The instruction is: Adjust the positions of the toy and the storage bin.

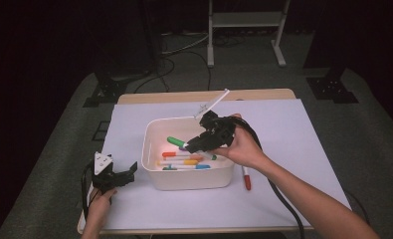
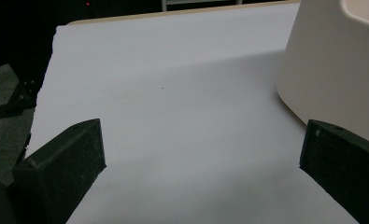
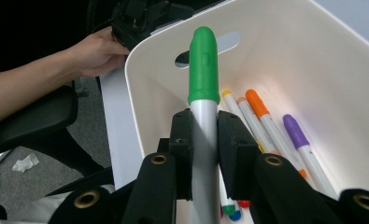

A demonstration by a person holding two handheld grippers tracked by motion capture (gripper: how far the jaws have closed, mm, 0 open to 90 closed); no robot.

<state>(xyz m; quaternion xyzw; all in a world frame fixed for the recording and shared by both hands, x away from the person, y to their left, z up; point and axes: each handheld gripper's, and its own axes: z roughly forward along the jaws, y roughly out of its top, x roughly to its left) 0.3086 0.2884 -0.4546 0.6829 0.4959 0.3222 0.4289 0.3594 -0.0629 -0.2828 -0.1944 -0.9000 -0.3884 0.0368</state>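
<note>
The right gripper (image 1: 194,143) hangs over the white bin (image 1: 154,172) that sits near the middle of the worktop (image 1: 283,124), its jaws clamped on the barrel of a green-capped marker (image 1: 175,141). In the right gripper view the marker (image 3: 203,79) stands straight up between the two black jaws, its green cap clear of them and pointing toward the bin's far wall (image 3: 289,46), where a slot handle is cut. Below it, on the bin floor, lie several other markers, among them an orange-capped one (image 3: 257,103) and a purple-capped one (image 3: 293,130) at about 3 o'clock from the held marker. In the high view a red-capped marker (image 1: 246,178) lies on the worktop just outside the bin, at 3 o'clock from it. The left gripper (image 1: 120,178) rests low at 9 o'clock from the bin, near its wall, with its jaws wide apart and holding nothing; in the left gripper view the bin's side (image 2: 331,79) rises just beyond one jaw.
</note>
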